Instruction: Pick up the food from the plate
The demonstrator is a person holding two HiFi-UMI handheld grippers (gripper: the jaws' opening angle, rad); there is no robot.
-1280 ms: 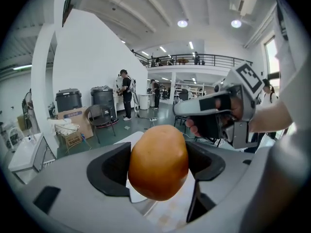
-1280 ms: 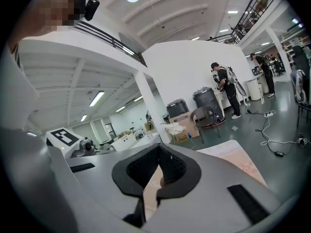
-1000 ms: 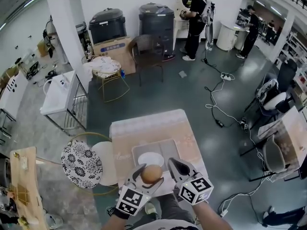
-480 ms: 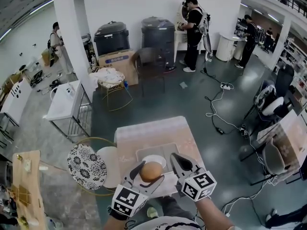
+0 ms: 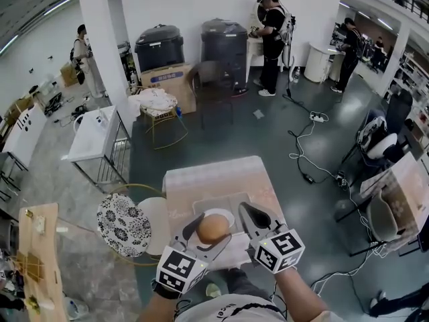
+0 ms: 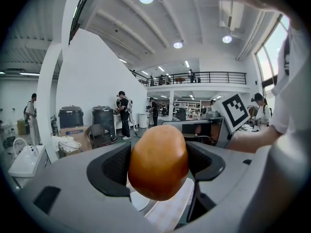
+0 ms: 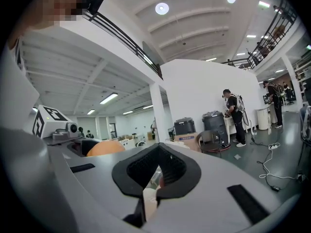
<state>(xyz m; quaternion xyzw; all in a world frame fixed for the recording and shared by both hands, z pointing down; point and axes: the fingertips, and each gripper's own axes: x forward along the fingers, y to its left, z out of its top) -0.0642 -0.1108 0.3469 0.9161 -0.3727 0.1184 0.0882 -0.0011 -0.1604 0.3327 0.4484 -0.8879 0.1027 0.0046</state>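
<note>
My left gripper [image 5: 209, 237] is shut on a round golden-brown bun [image 5: 212, 228], held up above the table. In the left gripper view the bun [image 6: 158, 161] fills the gap between the two jaws. Under it a white plate [image 5: 224, 215] lies in a grey tray [image 5: 242, 203] on the small table [image 5: 214, 180]. My right gripper [image 5: 251, 219] hangs beside the bun at its right, jaws closed together with nothing in them. In the right gripper view its jaws [image 7: 156, 171] meet, and the bun [image 7: 103, 148] shows at the left.
A patterned round stool [image 5: 121, 224] and a wire-frame chair stand left of the table. Dark bins [image 5: 224, 42], a cardboard box [image 5: 167, 78] and a chair stand at the back. People stand far off by the wall. Cables [image 5: 305, 153] lie on the floor at right.
Both grippers have stayed close together over the tray, the left still holding the bun. The view has shifted slightly; the bun sits a little higher and further right.
</note>
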